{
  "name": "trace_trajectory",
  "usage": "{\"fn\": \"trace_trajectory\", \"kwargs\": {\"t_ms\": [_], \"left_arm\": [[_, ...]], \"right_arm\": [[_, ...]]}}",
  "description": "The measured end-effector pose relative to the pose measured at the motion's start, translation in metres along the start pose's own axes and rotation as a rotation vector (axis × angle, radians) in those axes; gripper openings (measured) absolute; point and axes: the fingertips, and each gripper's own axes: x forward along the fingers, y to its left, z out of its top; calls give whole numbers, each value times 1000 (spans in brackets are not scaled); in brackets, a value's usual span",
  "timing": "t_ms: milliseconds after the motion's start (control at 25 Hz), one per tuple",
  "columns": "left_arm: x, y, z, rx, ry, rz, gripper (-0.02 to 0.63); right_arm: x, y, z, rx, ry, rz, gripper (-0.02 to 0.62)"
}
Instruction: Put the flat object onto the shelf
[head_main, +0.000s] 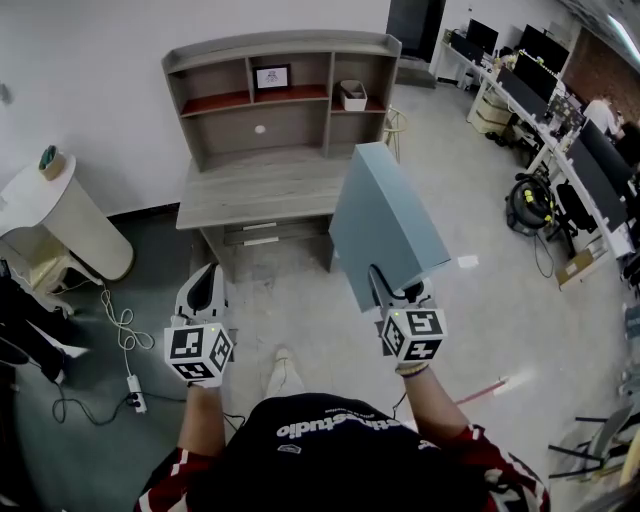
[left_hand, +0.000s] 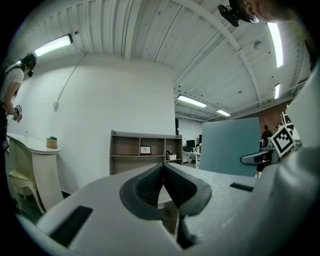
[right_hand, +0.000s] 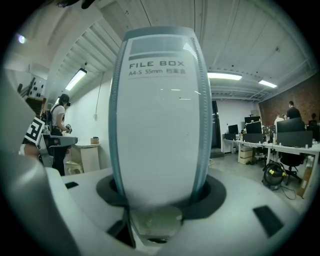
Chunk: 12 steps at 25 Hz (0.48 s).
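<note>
A flat blue-grey file box (head_main: 385, 225) stands upright in my right gripper (head_main: 392, 290), which is shut on its lower edge. In the right gripper view the box's white spine (right_hand: 157, 115), printed "FILE BOX", fills the gap between the jaws. My left gripper (head_main: 205, 292) hangs at the left with its jaws shut on nothing; its dark pads (left_hand: 172, 182) meet in the left gripper view. The grey wooden desk with a shelf unit (head_main: 280, 90) stands ahead against the white wall, and the box (left_hand: 230, 146) shows to the right of it in the left gripper view.
The shelf holds a framed picture (head_main: 272, 76) and a small white bin (head_main: 352, 96). A round white table (head_main: 55, 215) stands at the left, with a cable and power strip (head_main: 132, 392) on the floor. Office desks with monitors (head_main: 545, 90) line the right side.
</note>
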Motion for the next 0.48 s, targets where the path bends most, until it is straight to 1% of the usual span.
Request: {"fn": "trace_trajectory", "kwargs": {"t_ms": [240, 480], "left_arm": [[7, 4, 0, -6, 1, 3, 6], [28, 12, -5, -17, 11, -8, 6]], "right_arm": [[11, 1, 2, 2, 0, 13, 272], [30, 1, 8, -3, -17, 12, 273]]}}
